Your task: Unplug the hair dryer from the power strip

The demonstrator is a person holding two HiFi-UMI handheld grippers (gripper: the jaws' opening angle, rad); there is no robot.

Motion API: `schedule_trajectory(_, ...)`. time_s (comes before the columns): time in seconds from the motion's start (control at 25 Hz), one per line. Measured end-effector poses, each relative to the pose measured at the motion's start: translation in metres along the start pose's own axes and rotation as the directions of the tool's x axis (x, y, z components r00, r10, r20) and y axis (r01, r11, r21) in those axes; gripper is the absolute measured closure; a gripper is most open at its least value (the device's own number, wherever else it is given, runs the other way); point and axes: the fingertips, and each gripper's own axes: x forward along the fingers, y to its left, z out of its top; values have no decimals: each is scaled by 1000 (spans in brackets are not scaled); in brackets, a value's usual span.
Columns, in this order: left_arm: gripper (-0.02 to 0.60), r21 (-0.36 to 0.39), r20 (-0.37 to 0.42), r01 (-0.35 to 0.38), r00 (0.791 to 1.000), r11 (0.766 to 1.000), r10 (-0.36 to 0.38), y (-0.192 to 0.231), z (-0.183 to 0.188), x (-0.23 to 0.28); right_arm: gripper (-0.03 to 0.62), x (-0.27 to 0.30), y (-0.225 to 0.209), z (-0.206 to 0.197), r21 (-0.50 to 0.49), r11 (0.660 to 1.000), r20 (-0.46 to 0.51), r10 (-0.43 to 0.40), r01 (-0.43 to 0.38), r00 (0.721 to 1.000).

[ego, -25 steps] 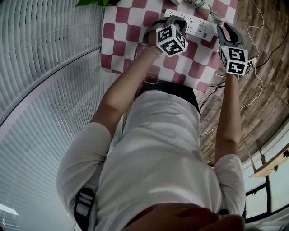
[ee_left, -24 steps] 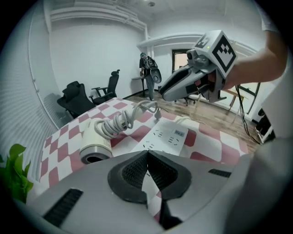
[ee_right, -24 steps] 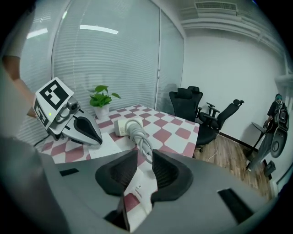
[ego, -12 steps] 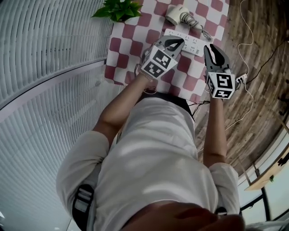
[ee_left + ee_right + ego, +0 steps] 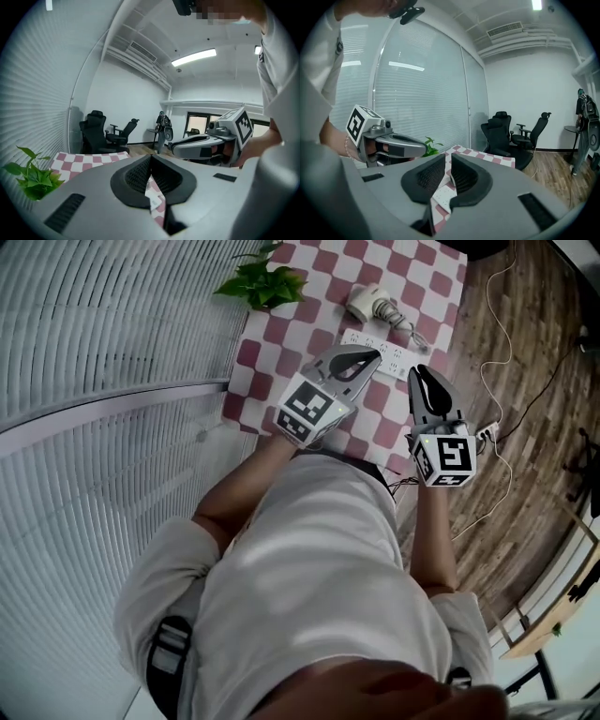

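Both are held aloft empty: left gripper (image 5: 371, 356) jaws together, right gripper (image 5: 422, 377) jaws just narrowed, slit left. Hair dryer (image 5: 367, 302) lies beside power strip (image 5: 392, 352); plug unreadable, so done could be mislabelled.

The checked cloth (image 5: 412, 277) looks like a matt red-and-white weave. Beside it the floor (image 5: 525, 409) is grained wooden planking. The power strip (image 5: 354, 337) and hair dryer (image 5: 366, 301) look like smooth pale plastic. The left claw (image 5: 377, 355) has a matt grey plastic shell and black ribbed pads (image 5: 138, 174).
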Motion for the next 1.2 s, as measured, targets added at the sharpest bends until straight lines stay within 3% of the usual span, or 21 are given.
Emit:
schedule_trajectory(0.28,552,-19,106,22,994,1000,-20,-26,45,-35,537,-27,37,47,-6,998,84,57,-57,995)
schedule_trajectory(0.56,552,21,195,58,979,998,-60,-54,85,-63,548,-55,64,83,-34,997,147,79,-75,986)
schedule_trajectory(0.96,552,83,271,70,959,994,-90,-76,121,-93,554,-79,85,120,-68,993,192,107,-95,976)
schedule_trajectory(1.2,552,75,281,79,955,994,-97,-84,128,-98,559,-87,92,133,-82,990,200,126,-112,972)
